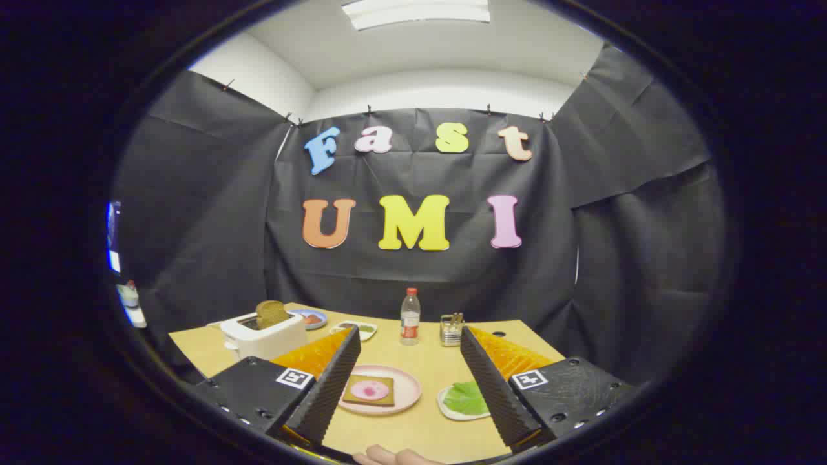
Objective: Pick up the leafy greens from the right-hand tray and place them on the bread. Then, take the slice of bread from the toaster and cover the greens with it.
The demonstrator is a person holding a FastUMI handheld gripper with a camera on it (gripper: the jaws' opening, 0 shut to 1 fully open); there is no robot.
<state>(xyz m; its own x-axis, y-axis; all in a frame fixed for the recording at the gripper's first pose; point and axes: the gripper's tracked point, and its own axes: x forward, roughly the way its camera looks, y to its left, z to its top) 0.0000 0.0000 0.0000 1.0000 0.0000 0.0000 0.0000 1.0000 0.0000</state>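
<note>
Claw [409, 337] is wide open, holding nothing, hovering over the surface [426, 361]; greens [466, 398] sit on their tray [446, 407] by the right finger; bread [369, 391] between the fingers; toaster [263, 336] beyond the left.

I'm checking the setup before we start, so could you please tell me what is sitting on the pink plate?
On the pink plate lies a bread slice with a round pink slice on top; the bread beneath that slice is hidden. The gripper is open, fingers apart above the table, holding nothing.
</note>
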